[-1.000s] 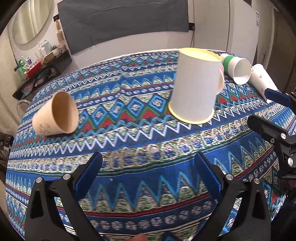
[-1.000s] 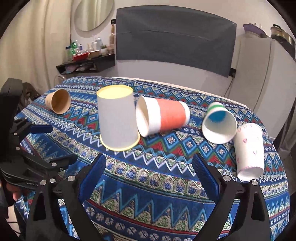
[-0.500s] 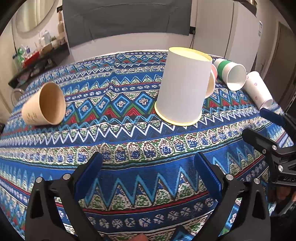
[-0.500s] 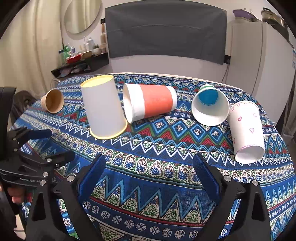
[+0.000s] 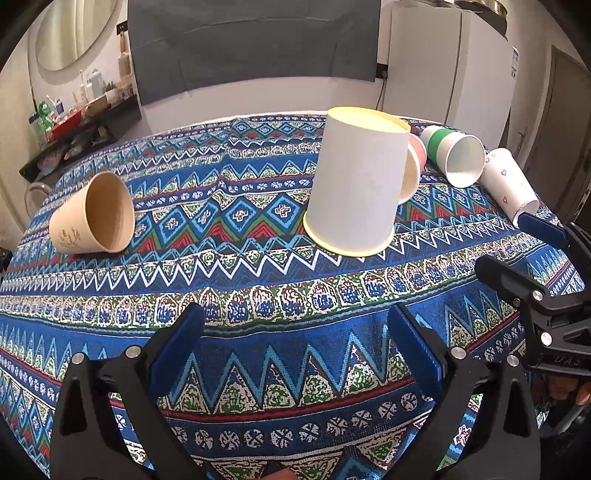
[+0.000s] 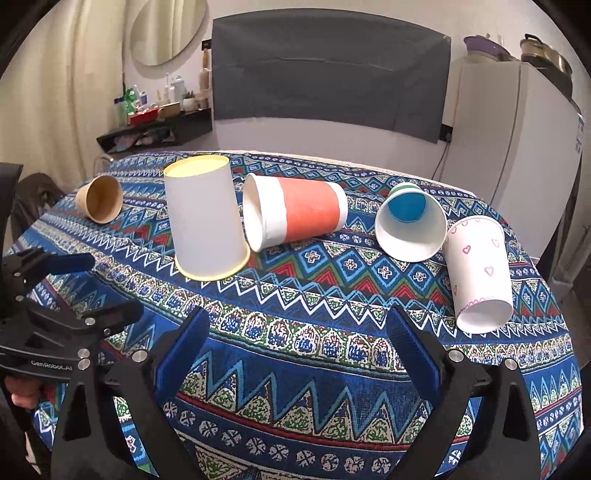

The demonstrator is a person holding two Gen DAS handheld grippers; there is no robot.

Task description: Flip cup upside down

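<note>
A white cup with a yellow rim (image 5: 356,186) (image 6: 205,221) stands upside down on the patterned tablecloth (image 5: 258,295). A brown cup (image 5: 94,218) (image 6: 100,198) lies on its side at the left. An orange-banded cup (image 6: 295,216), a green-striped cup (image 6: 412,225) (image 5: 454,158) and a heart-print cup (image 6: 480,273) (image 5: 511,184) lie on their sides at the right. My left gripper (image 5: 291,347) is open and empty, near the table's front edge. My right gripper (image 6: 295,350) is open and empty, also near the front edge.
A dark panel (image 6: 328,77) hangs on the back wall. A white fridge (image 6: 517,147) stands at the back right. A shelf with bottles (image 6: 155,118) is at the back left. A round mirror (image 6: 166,29) hangs above it.
Both grippers have drawn slightly back and shifted view; the cups have not moved. Both stay open.
</note>
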